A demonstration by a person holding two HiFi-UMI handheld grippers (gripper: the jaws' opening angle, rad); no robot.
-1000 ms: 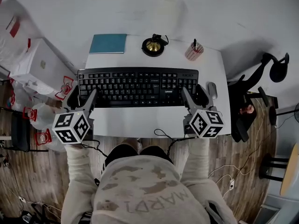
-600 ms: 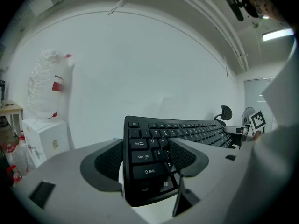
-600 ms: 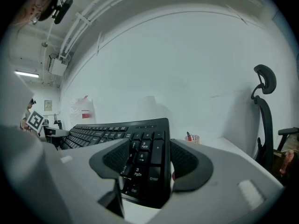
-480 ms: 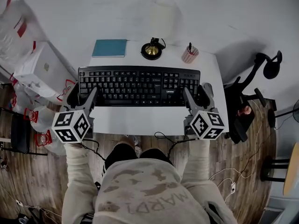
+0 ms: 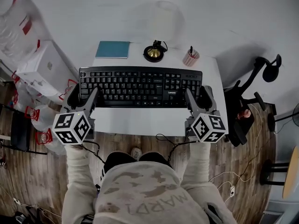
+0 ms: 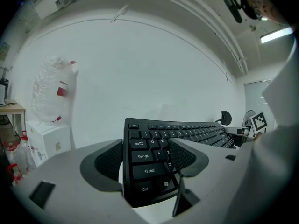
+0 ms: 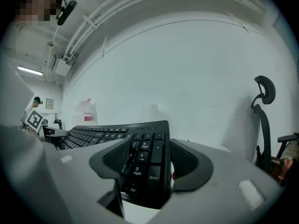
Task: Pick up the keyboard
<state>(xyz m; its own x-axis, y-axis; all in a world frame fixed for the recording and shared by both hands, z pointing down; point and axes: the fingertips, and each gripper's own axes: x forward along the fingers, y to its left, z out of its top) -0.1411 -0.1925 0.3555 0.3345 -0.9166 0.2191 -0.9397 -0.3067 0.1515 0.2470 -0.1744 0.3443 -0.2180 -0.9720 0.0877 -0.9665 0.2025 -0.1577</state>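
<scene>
Over the white counter (image 5: 140, 121), near its front edge, the black keyboard (image 5: 140, 87) is being clenched at both ends by the left tool (image 5: 83, 96) and the right tool (image 5: 198, 96).

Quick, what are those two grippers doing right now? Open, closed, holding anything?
Left gripper: closed on the keyboard, at its left end.
Right gripper: closed on the keyboard's right end.
</scene>
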